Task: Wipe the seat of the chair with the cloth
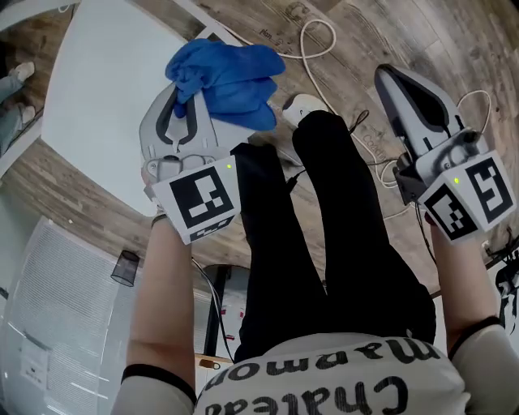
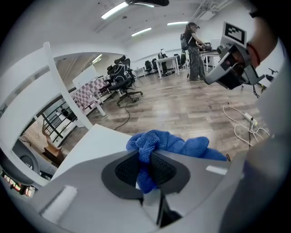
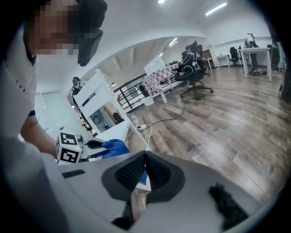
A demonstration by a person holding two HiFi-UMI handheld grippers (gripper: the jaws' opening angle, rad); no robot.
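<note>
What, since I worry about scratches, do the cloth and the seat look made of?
Cloth: soft blue fabric, likely microfibre or terry. The left gripper view shows a fuzzy looped pile and limp folds, with a matte finish. Seat: smooth, flat and white, with an even dull sheen and no grain. It is probably plastic or painted board; the look leaves that open.

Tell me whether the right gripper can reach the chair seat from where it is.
Probably not directly: the right gripper hangs over the floor, with the person's legs between it and the chair seat.
</note>
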